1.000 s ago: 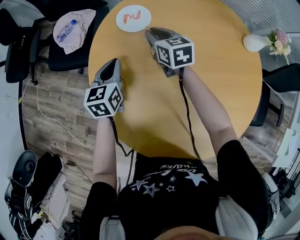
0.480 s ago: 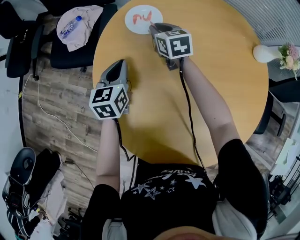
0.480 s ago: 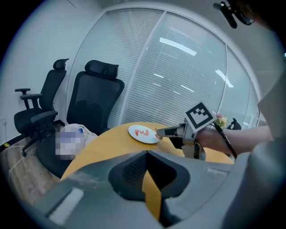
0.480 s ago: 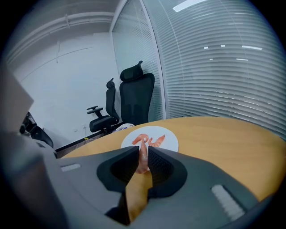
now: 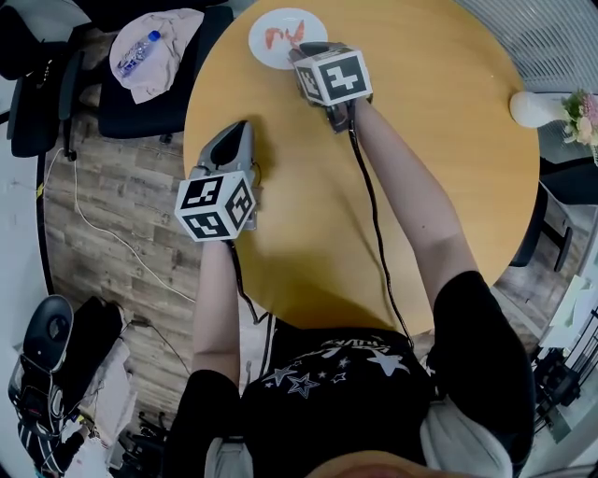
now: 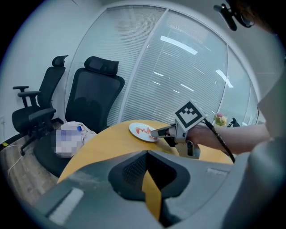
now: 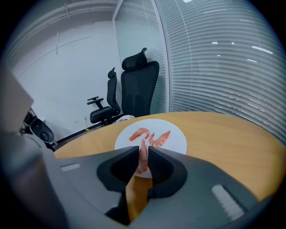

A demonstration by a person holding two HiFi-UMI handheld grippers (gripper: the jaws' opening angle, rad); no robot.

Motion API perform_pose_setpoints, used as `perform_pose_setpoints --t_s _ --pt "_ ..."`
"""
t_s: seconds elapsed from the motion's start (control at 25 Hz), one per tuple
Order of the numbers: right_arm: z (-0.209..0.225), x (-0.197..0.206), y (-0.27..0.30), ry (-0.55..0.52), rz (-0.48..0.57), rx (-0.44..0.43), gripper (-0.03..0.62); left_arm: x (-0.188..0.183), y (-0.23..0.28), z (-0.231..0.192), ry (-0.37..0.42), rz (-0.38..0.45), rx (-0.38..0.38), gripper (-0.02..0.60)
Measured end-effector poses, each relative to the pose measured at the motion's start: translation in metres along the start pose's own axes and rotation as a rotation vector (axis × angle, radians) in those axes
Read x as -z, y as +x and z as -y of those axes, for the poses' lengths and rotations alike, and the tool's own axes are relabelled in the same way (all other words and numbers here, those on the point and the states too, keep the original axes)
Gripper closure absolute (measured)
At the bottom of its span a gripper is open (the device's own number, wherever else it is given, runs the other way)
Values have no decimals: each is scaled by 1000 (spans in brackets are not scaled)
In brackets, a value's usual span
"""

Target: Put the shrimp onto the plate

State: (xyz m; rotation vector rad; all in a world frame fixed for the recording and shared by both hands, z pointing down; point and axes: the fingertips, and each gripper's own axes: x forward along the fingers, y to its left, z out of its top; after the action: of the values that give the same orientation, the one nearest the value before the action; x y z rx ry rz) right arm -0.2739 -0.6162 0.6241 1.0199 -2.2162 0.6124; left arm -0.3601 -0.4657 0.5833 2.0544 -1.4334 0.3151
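A white plate sits at the far side of the round wooden table. Two orange shrimp lie on the plate. My right gripper is shut on a third shrimp, held just over the plate's near rim. In the head view the right gripper reaches the plate's edge. My left gripper hangs over the table's left part, well short of the plate, its jaws together with nothing between them. From the left gripper view the right gripper shows at the plate.
A white vase with flowers stands at the table's right edge. Black office chairs stand beyond the left rim, one bearing a cloth and a bottle. Glass walls with blinds lie behind.
My right gripper has moved down and toward the plate with the shrimp still in its jaws. The left gripper has sunk a little.
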Motion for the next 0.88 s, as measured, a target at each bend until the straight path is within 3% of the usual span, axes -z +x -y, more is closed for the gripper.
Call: perform_pose_setpoints --t_s 0.76,0.88 --pt "3 -6 17 -44 -37 -1 525 10 4 0 -22 -10 2 580" --pt "4 -7 15 -33 -28 -6 497 9 1 0 -25 -6 0 580"
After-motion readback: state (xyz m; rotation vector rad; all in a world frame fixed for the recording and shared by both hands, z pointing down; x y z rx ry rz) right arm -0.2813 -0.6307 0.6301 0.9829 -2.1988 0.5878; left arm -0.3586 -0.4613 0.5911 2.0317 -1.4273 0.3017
